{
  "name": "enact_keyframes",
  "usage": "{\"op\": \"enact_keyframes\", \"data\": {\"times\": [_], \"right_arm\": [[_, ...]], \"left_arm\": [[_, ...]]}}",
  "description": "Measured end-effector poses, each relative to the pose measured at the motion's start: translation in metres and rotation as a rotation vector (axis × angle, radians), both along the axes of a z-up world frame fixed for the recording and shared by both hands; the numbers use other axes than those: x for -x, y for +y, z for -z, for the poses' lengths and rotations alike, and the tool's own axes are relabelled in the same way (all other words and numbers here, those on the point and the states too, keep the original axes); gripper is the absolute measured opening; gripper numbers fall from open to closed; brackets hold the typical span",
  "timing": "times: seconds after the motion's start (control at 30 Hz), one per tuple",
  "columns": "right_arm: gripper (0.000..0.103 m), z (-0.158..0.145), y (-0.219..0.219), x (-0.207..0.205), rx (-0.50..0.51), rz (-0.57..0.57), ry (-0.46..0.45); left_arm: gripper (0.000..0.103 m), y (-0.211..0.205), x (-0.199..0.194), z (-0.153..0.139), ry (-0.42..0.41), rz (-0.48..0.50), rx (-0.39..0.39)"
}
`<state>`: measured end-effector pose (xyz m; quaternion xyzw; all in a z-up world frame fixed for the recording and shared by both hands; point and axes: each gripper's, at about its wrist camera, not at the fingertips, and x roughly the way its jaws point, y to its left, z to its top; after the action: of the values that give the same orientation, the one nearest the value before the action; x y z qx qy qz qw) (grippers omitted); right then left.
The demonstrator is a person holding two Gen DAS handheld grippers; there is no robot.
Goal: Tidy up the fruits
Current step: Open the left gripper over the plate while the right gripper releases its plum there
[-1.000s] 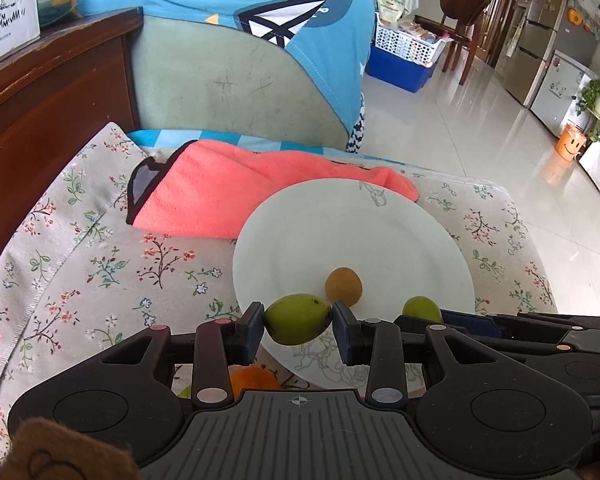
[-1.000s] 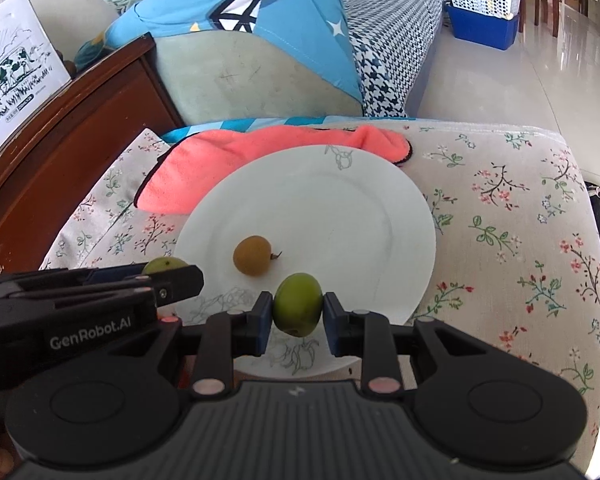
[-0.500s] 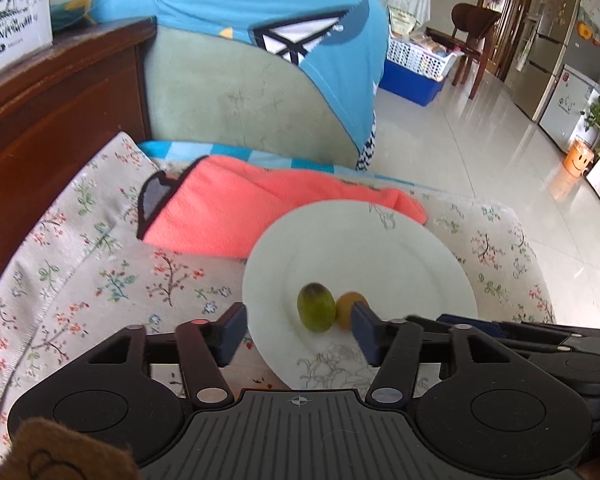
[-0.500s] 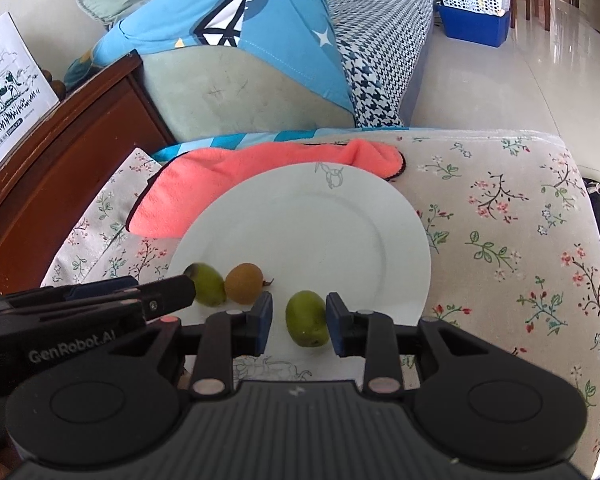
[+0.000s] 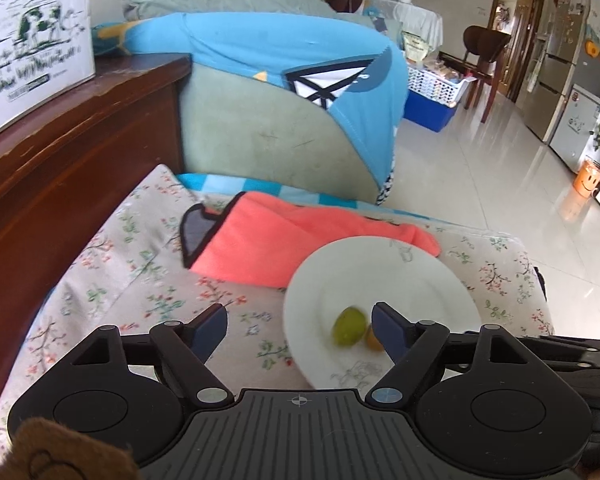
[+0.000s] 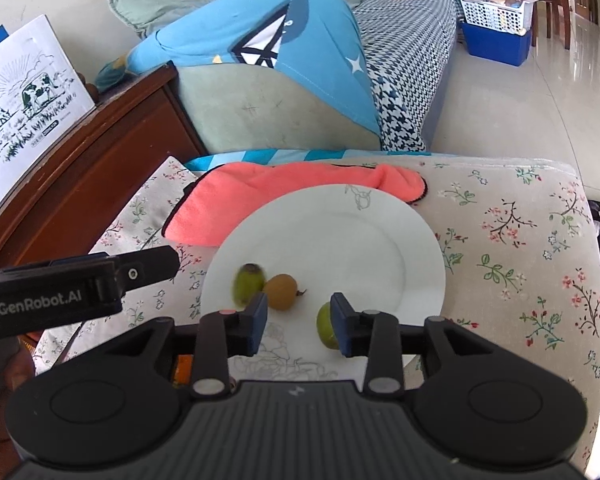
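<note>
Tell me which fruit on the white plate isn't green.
The round brownish-orange fruit in the middle; the green fruits on either side differ in colour.

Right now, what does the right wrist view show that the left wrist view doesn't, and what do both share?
Only the right wrist view shows a second green fruit beside the open right tool, and the left tool from the side. Only the left wrist view shows the left tool's wide-open fingers, the fridge and the orange smiley bucket. Both show the white plate holding a blurred green fruit touching a brown fruit, plus the pink towel.
</note>
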<state>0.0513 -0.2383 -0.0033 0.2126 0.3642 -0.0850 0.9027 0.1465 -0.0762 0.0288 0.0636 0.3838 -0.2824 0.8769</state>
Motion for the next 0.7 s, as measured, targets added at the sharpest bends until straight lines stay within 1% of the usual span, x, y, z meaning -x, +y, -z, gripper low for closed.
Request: {"op": "enact_keyframes", "data": {"times": [0.23,0.4,0.5,0.7], "right_arm": [[0.039,-0.004,0.009,0.017,-0.019,-0.027,0.006],[0.039,-0.004,0.018,0.029,-0.027,-0.058,0.016],[0.04,-0.003,0.024,0.036,-0.031,-0.079,0.024],[0.042,0.004,0.043,0.048,-0.009,-0.153,0.052]], "left_arm": [[0.081,0.03,0.004,0.002,0.035,-0.048,0.004],[0.081,0.051,0.005,0.006,0.043,-0.083,-0.016],[0.081,0.063,0.005,0.009,0.058,-0.085,-0.014],[0.08,0.077,0.013,0.02,0.072,-0.068,-0.039]]}}
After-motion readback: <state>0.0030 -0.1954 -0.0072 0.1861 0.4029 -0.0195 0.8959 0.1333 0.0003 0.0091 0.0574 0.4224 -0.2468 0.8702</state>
